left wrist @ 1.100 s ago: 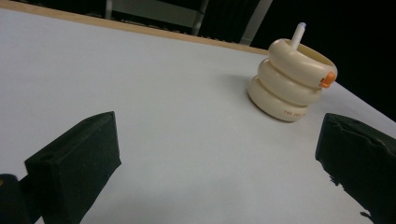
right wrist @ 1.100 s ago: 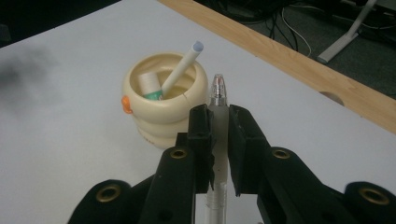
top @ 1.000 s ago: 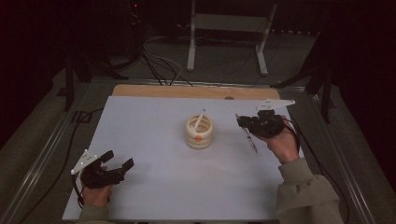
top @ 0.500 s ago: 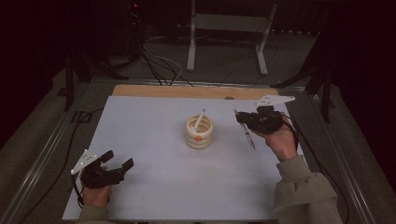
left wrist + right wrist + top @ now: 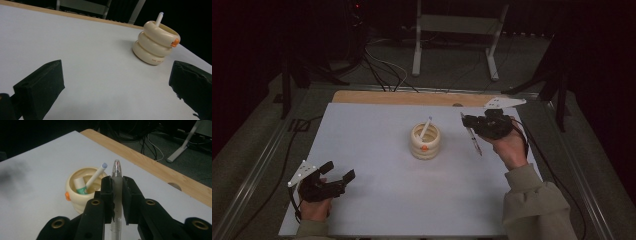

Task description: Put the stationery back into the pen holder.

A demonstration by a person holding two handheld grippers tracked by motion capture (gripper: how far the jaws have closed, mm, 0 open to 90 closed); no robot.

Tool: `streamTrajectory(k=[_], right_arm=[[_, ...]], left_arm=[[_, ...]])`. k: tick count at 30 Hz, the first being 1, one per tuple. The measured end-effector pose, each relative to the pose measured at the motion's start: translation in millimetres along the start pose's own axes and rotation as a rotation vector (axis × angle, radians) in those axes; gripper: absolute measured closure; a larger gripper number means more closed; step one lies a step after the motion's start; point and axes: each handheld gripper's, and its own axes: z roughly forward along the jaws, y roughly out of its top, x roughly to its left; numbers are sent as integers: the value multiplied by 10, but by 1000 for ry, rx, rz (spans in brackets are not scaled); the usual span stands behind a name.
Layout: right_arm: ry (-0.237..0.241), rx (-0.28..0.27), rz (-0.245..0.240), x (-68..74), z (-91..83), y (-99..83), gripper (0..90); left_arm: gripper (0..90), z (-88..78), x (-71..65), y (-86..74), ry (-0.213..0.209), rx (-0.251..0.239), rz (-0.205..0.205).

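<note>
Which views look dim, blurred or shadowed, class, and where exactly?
High view: dim, with dark surroundings beyond the table. Left gripper view: the cream holder casts a soft shadow to its left. Right gripper view: a dark smudge at the left edge, and the jaws' near parts look blurred.

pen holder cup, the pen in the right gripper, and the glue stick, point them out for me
pen holder cup point(image 5: 426, 145), high view, on its cream ringed side wall.
pen point(image 5: 116, 167), right gripper view, on its clear tip past the shut jaws.
glue stick point(image 5: 79, 184), right gripper view, on its white cap inside the cup.

Holder point(image 5: 425, 141) mid-table — stick point(image 5: 425, 127), perhaps tube point(image 5: 80, 185), inside.
</note>
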Motion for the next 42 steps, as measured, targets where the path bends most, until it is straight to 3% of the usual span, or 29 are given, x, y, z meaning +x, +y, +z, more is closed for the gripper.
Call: streamTrajectory(k=[42], right_arm=[[-4, -114, 44, 67, 193, 271, 811]], left_arm=[[3, -10, 9, -6, -1, -2, -5]])
